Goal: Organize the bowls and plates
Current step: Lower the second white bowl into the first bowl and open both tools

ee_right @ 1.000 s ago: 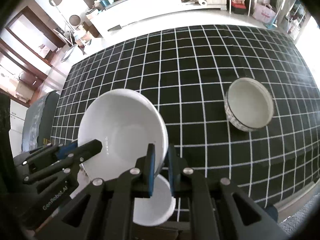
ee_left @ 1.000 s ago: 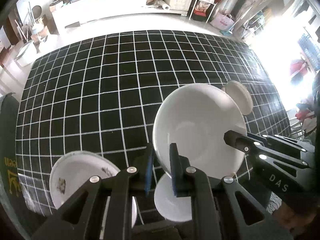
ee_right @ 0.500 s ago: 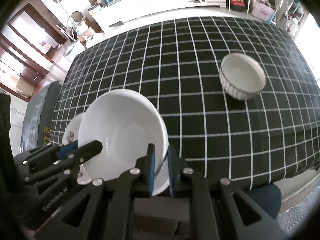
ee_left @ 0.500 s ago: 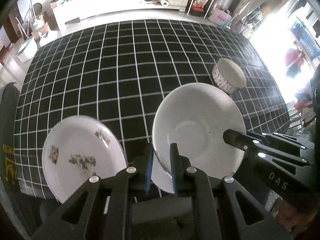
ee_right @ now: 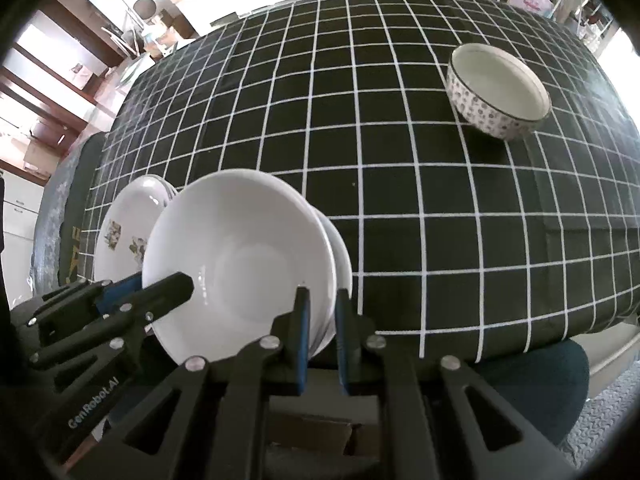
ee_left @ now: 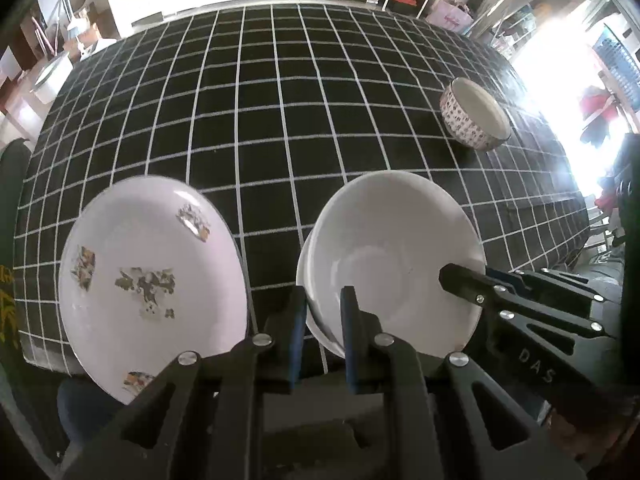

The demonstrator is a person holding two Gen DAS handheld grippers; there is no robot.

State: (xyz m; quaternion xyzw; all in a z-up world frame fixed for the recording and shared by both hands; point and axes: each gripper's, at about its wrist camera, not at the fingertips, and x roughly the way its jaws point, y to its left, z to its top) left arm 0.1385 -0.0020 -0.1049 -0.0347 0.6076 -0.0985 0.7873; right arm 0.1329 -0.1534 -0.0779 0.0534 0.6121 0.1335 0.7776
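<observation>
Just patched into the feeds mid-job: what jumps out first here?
The plain white bowl dominates both views, pinched at its near rim by the left hand-held gripper and the right hand-held gripper, seemingly nested in a second white dish. Left of it, a floral-print plate lies on the black grid tablecloth. A patterned bowl stands alone at far right.

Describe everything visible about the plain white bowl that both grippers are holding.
The white bowl is wide, glossy and undecorated, ceramic by its look, with a shallow round well and nothing in it. It sits tilted, its opening facing the cameras, nested in a second white dish beneath. The left gripper clamps its near rim on one side and the right gripper clamps the other side. It is near the front edge of the checked tablecloth, beside the flowered plate.
</observation>
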